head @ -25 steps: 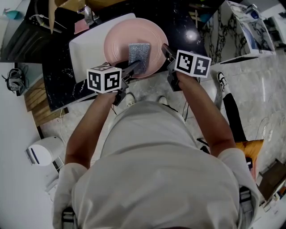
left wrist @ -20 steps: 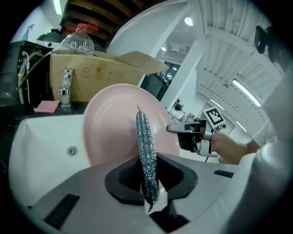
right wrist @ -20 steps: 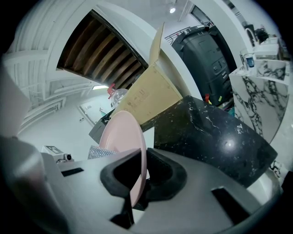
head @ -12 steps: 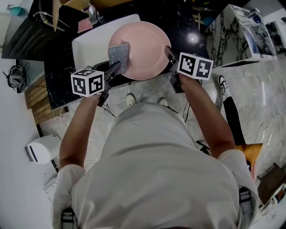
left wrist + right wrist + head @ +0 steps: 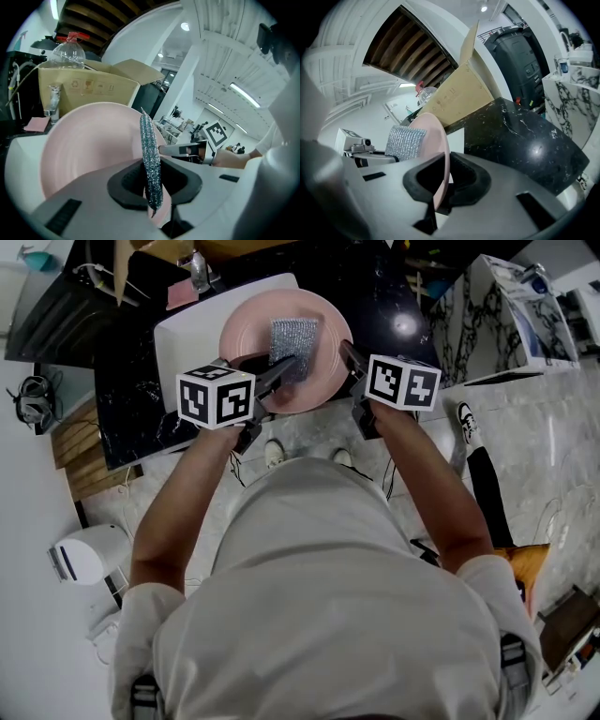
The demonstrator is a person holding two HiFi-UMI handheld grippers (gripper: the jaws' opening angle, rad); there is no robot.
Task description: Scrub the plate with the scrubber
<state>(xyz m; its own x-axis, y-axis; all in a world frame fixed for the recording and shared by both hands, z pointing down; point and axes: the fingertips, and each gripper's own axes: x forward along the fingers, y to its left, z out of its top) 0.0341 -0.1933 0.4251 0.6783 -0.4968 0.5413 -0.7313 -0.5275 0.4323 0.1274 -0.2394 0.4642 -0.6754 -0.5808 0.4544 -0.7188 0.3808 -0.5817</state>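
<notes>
Two grippers are held out in front of a person (image 5: pixel 319 596) in a pale shirt, one in each hand. The left gripper (image 5: pixel 279 376) has its fingers shut tight on the bottom edge of a silver, sparkly scrubber (image 5: pixel 293 341), which sticks up between them. The right gripper (image 5: pixel 349 354) has its fingers pinched on the right rim of a round pink plate (image 5: pixel 248 334), and the rim sits deep between the dark pads. The plate is lifted and tipped up on its edge, with its hollow side turned to the left gripper. The scrubber lies flat against that hollow side, near the middle of the plate. Under and behind the plate is a white sink (image 5: pixel 187 338), set in a shiny black counter (image 5: pixel 375 287) with white flecks. A metal tap (image 5: pixel 199 273) stands at the far edge of the sink. A small pink thing (image 5: pixel 181 293) lies just beside the tap. Farther back stands an open cardboard box (image 5: pixel 89 84), and a clear plastic bottle (image 5: pixel 68 49) with a red cap pokes up behind it.
</notes>
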